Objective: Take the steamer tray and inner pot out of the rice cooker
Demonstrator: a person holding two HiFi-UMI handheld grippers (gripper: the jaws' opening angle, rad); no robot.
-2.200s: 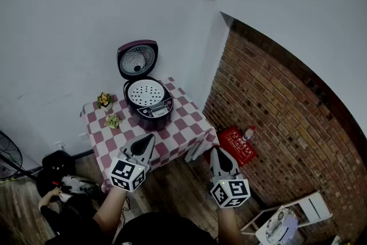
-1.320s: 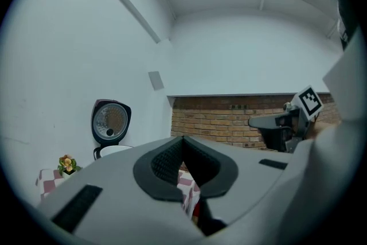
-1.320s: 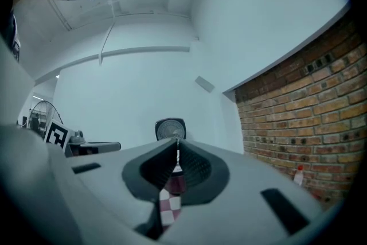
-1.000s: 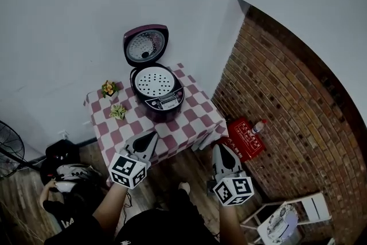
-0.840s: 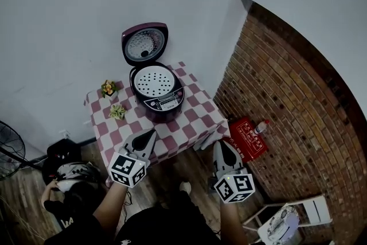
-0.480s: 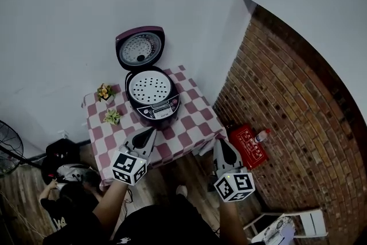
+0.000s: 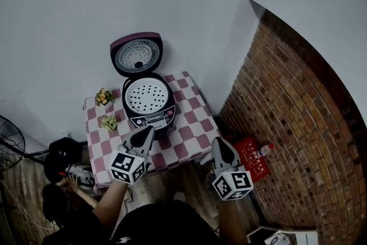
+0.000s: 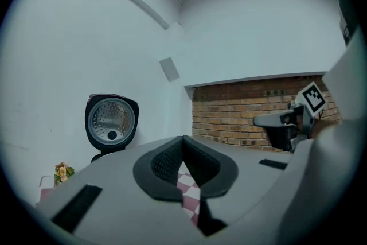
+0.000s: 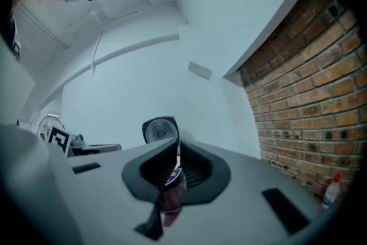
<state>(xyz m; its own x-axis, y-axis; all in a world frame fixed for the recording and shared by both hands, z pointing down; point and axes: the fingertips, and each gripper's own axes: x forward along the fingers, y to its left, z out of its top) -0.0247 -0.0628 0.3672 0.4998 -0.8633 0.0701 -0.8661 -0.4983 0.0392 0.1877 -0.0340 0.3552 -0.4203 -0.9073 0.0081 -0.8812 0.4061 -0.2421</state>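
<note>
Rice cooker (image 7: 148, 111) stands open, one unit. One steamer tray (image 7: 145, 94) is seated in its mouth; inner pot hidden beneath. Cooker lies straight ahead of my left gripper (image 7: 150, 129), which is nearer, and ahead-left of my right gripper (image 7: 217, 142). Both jaws closed, empty. Two small plants (image 7: 104, 97) left of cooker.

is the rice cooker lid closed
No, the lid stands raised behind the cooker, and the perforated steamer tray shows inside.

The steamer tray (image 7: 145, 96) hides what lies beneath.
</note>
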